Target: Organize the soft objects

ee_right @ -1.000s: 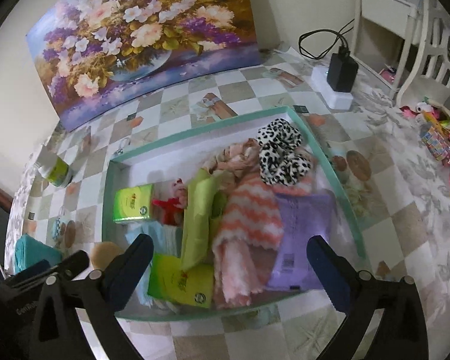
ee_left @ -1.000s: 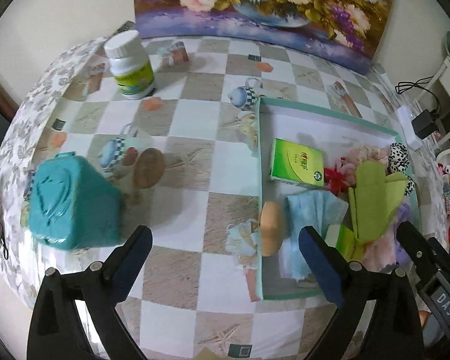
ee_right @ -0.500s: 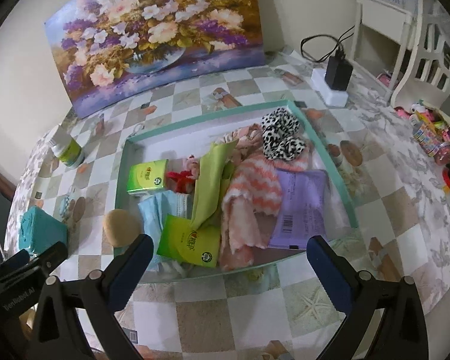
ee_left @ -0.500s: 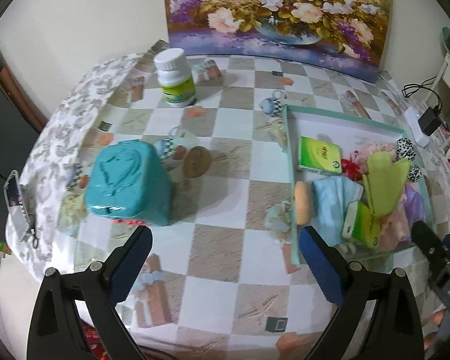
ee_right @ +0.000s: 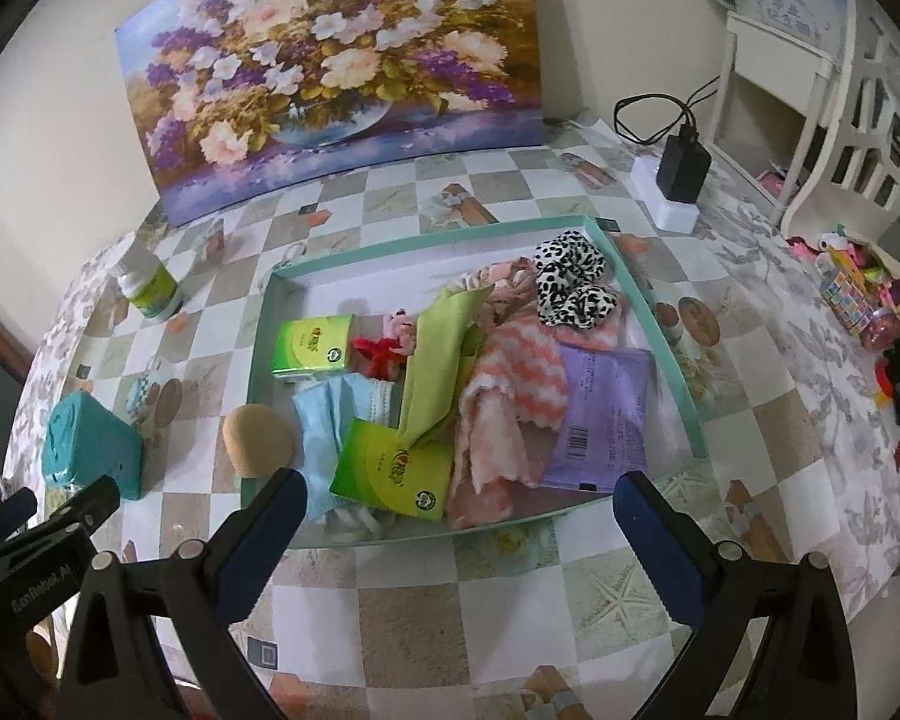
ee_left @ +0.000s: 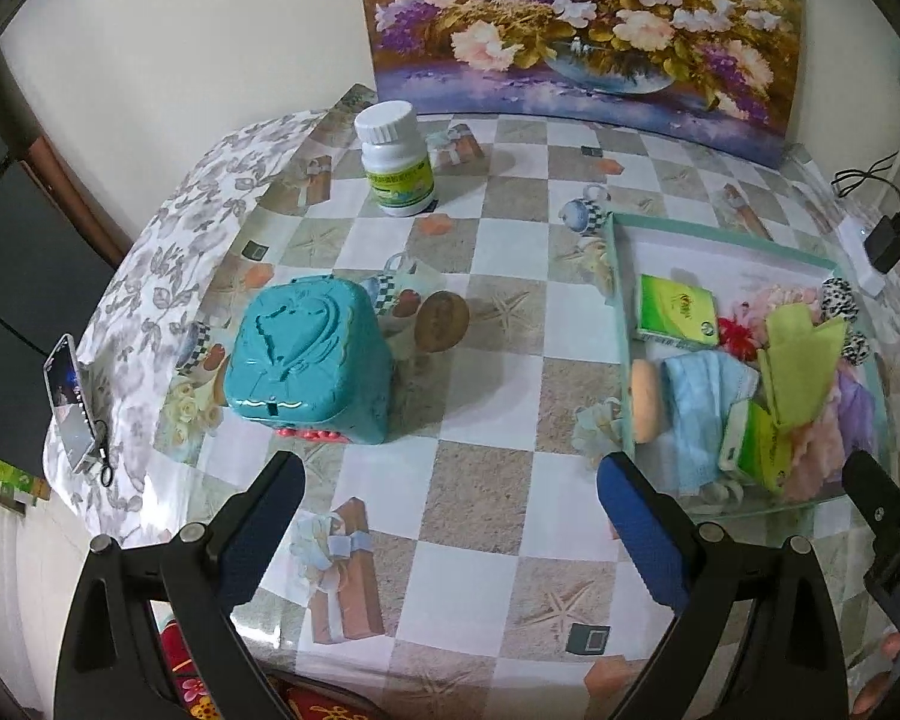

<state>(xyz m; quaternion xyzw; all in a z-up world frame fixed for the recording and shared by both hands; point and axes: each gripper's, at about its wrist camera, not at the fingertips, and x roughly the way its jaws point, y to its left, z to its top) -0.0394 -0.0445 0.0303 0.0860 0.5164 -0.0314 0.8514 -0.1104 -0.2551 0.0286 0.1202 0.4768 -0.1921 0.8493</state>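
Now both hand-held grippers (ee_left: 450, 492) (ee_right: 459, 507) higher, farther back from the tray (ee_right: 660, 324), empty.

2 green tissue packs (ee_right: 312, 345) (ee_right: 393, 471), 1 teal tray (ee_right: 660, 324), 1 white pill bottle (ee_left: 396, 159), 1 teal box (ee_left: 306, 363), 1 tan sponge (ee_right: 258, 441), 1 purple packet (ee_right: 600, 414).

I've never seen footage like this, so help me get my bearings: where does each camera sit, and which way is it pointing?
Left wrist: on the left gripper, above the table's near edge, looking at the teal box and white bottle; its open fingers show.
Right wrist: on the right gripper, looking at the tray of soft things; its open fingers and the left gripper show.
Shared: tray, teal box, bottle, flower painting.
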